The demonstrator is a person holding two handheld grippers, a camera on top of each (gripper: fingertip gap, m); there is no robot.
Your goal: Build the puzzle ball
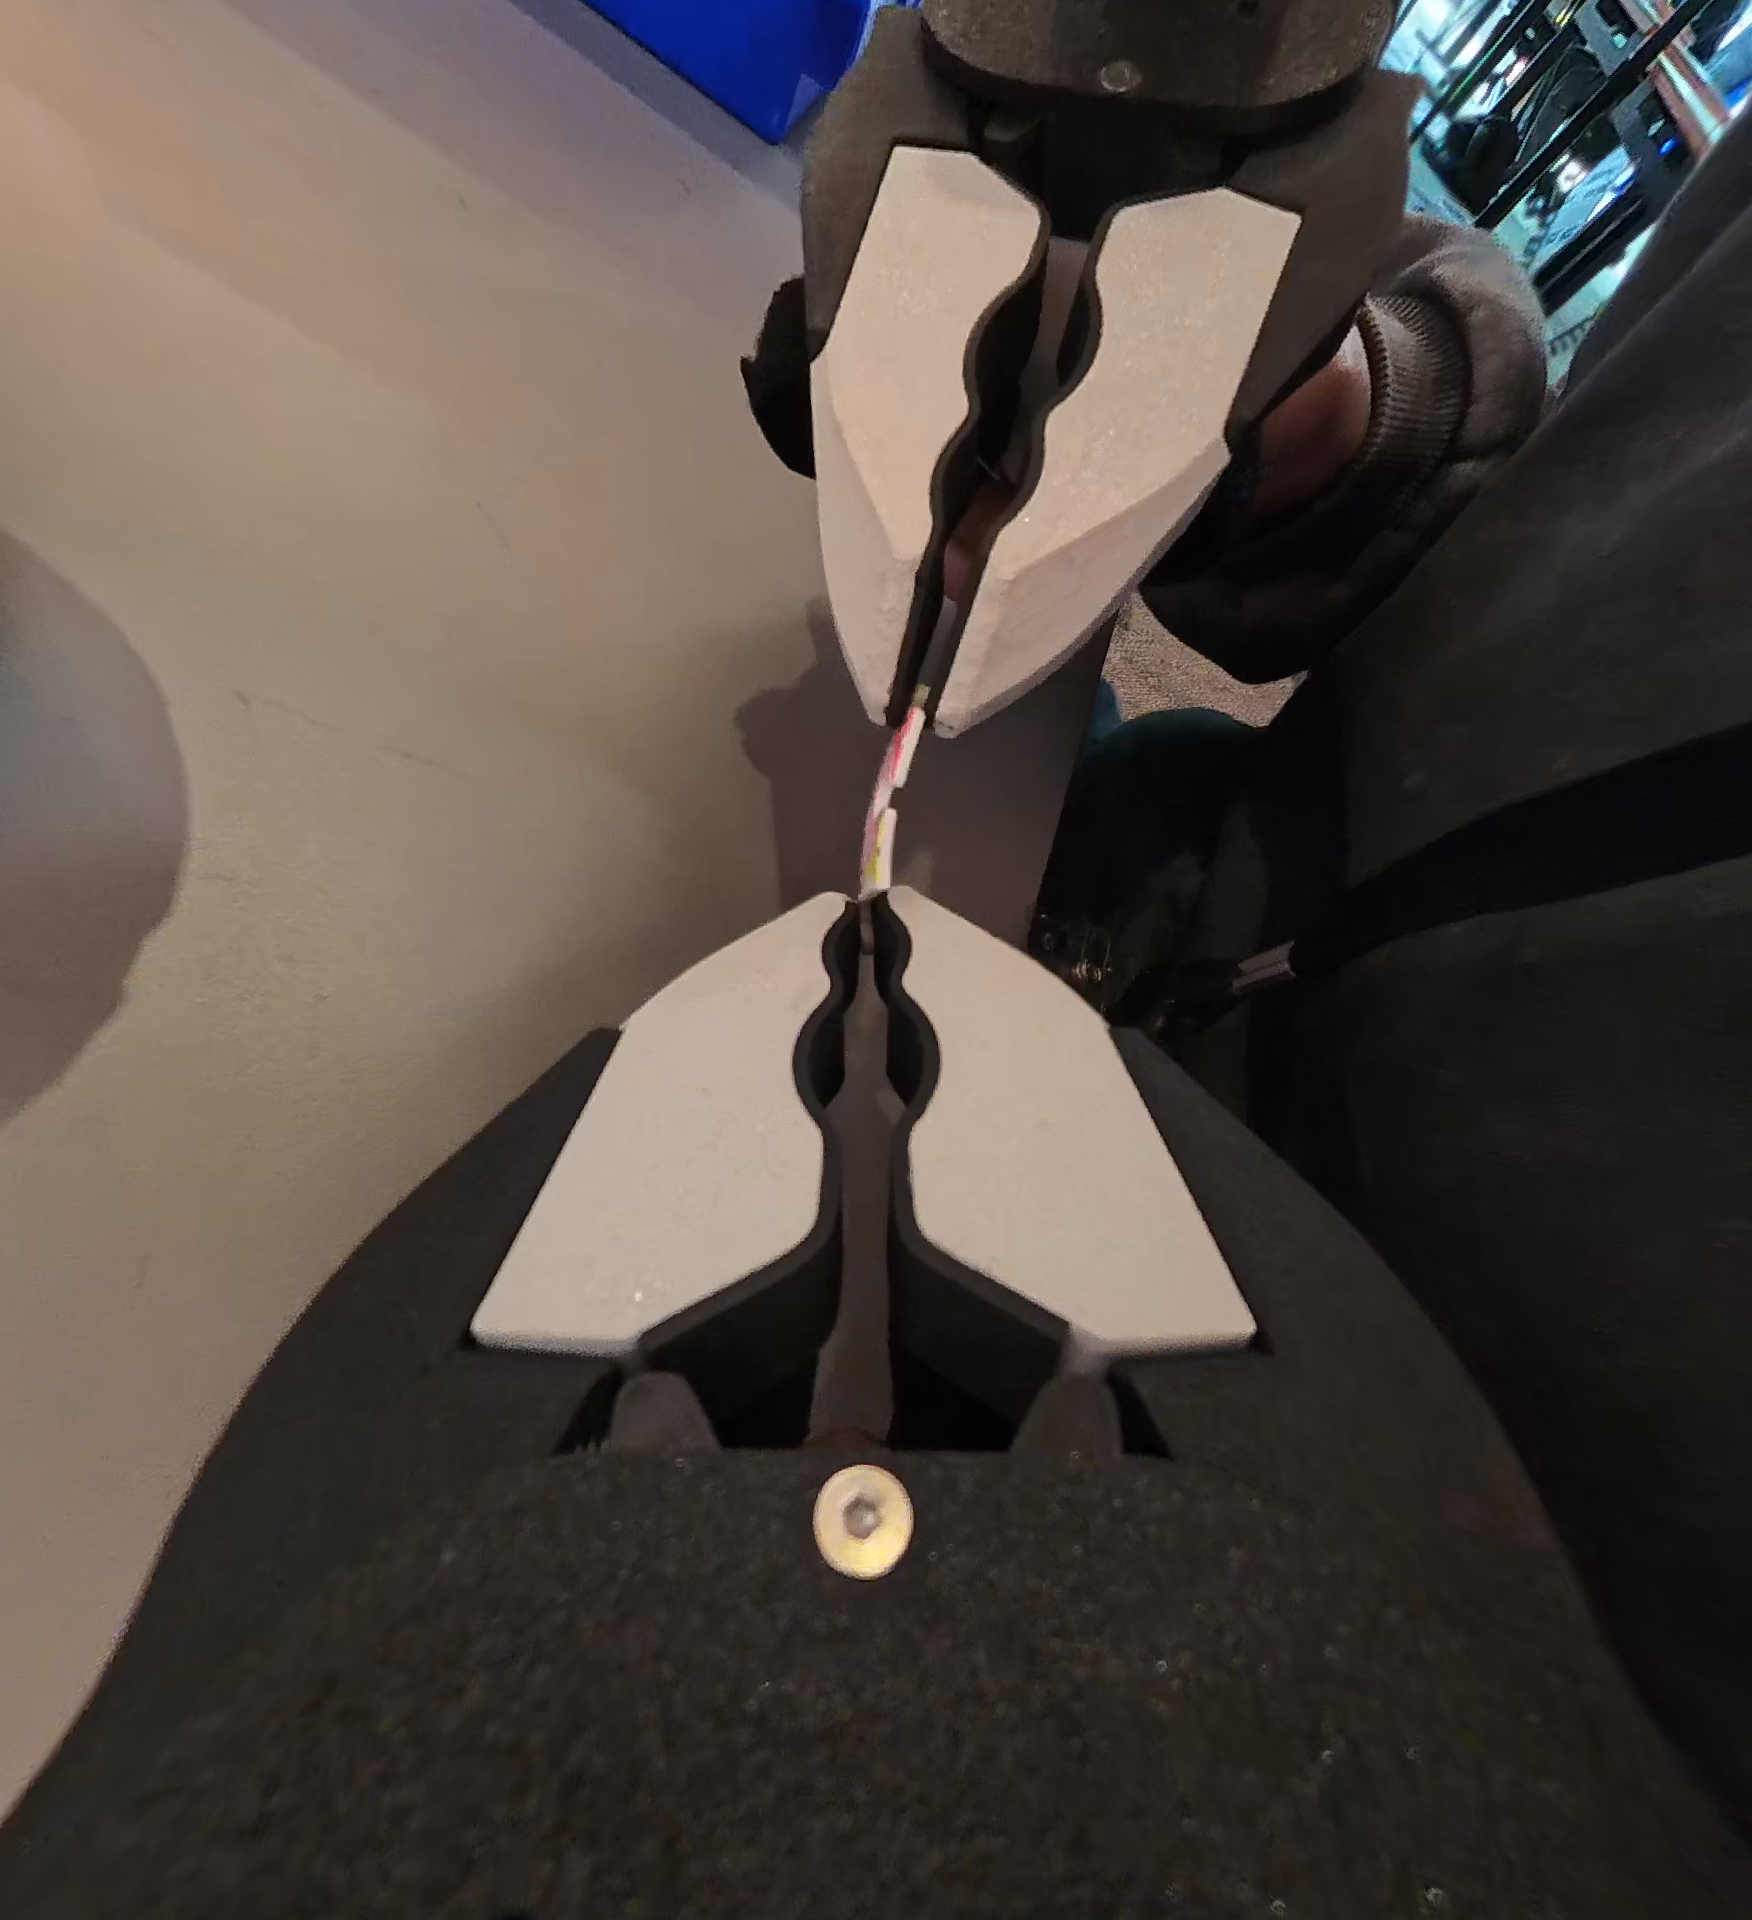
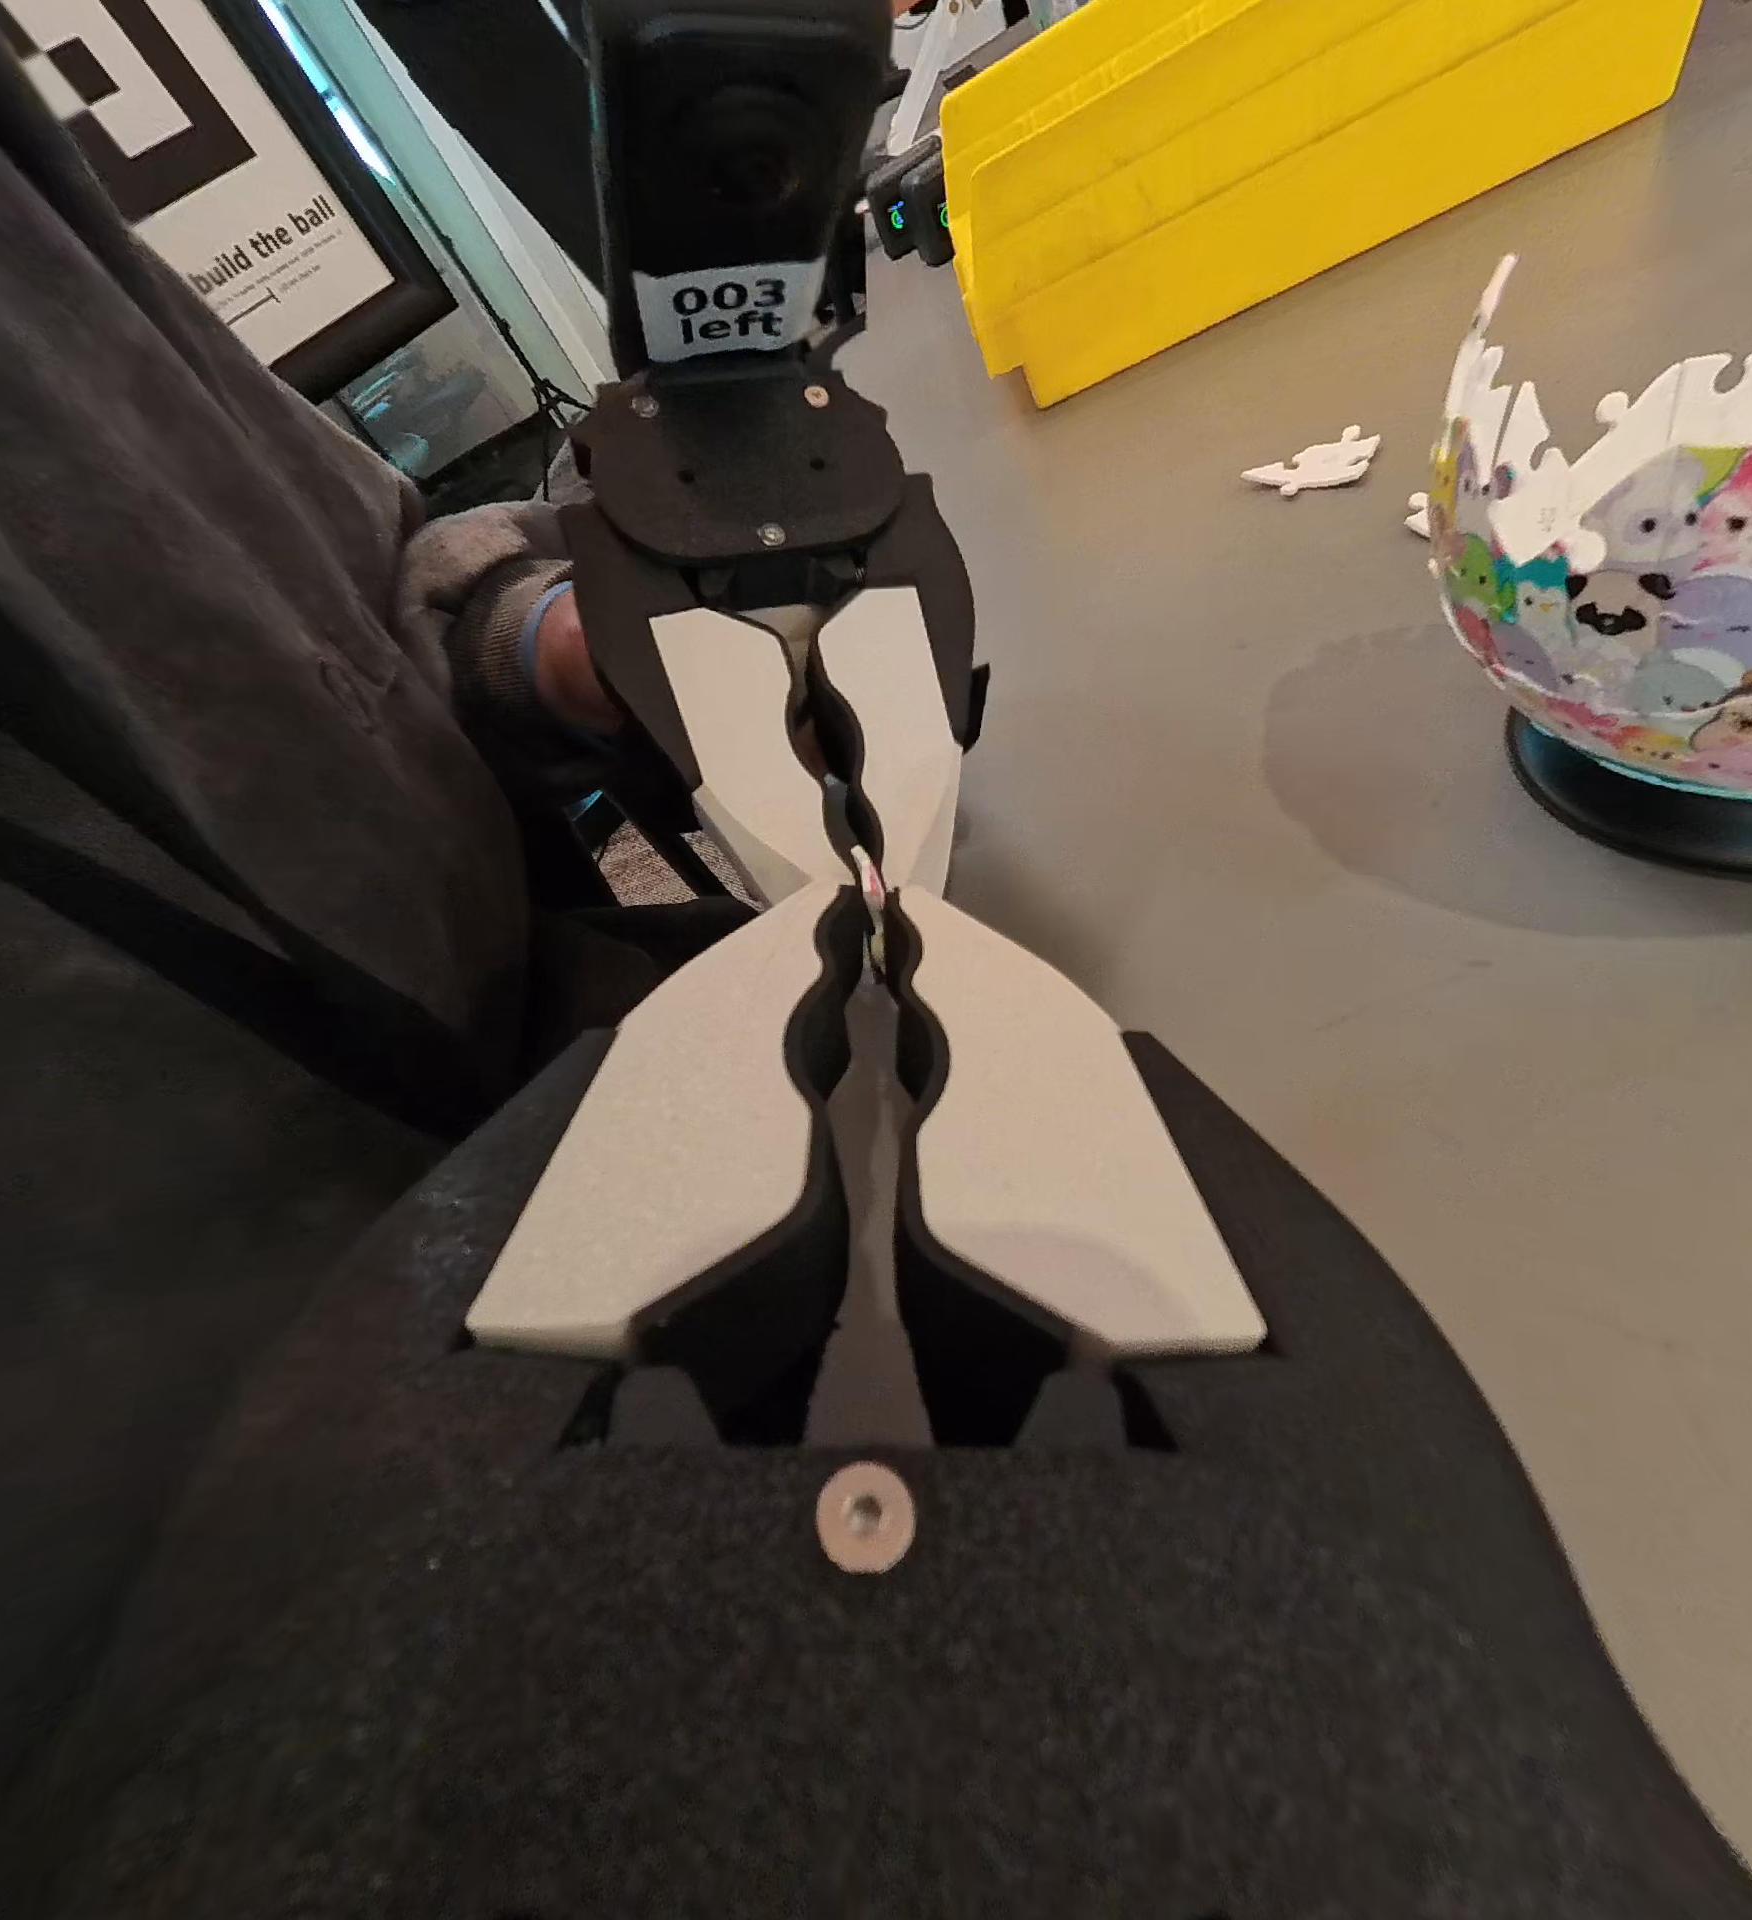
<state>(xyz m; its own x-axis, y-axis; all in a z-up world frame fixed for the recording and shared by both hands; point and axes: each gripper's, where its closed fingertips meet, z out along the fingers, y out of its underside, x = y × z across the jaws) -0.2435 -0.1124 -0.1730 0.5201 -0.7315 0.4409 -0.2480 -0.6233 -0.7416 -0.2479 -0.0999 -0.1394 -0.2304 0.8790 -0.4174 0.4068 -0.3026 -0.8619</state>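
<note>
A thin puzzle piece (image 1: pixel 887 821) with a colourful print is seen edge-on, held in the air between both grippers. It has a kink, and I cannot tell if it is one piece or two joined. My left gripper (image 1: pixel 867 909) is shut on its near end. My right gripper (image 1: pixel 916 717) faces it tip to tip and is shut on the far end. In the right wrist view the piece (image 2: pixel 870 894) sits between my right gripper's tips (image 2: pixel 867 914), with the left gripper (image 2: pixel 867 868) just beyond. The partly built puzzle ball (image 2: pixel 1630 592), open at the top, stands on a black base (image 2: pixel 1672 821) at the right.
A loose white piece (image 2: pixel 1313 473) lies on the grey table (image 2: pixel 1215 831) left of the ball. Yellow bins (image 2: pixel 1267 177) stand behind it. A person's dark sleeve and clothing (image 2: pixel 176 727) fill the left side. A blue bin (image 1: pixel 737 62) sits at the table's far edge. Both grippers' tips are close together, under 4 cm apart. The black base (image 2: pixel 1672 821) is about equally far from each gripper, around 15 centimeters.
</note>
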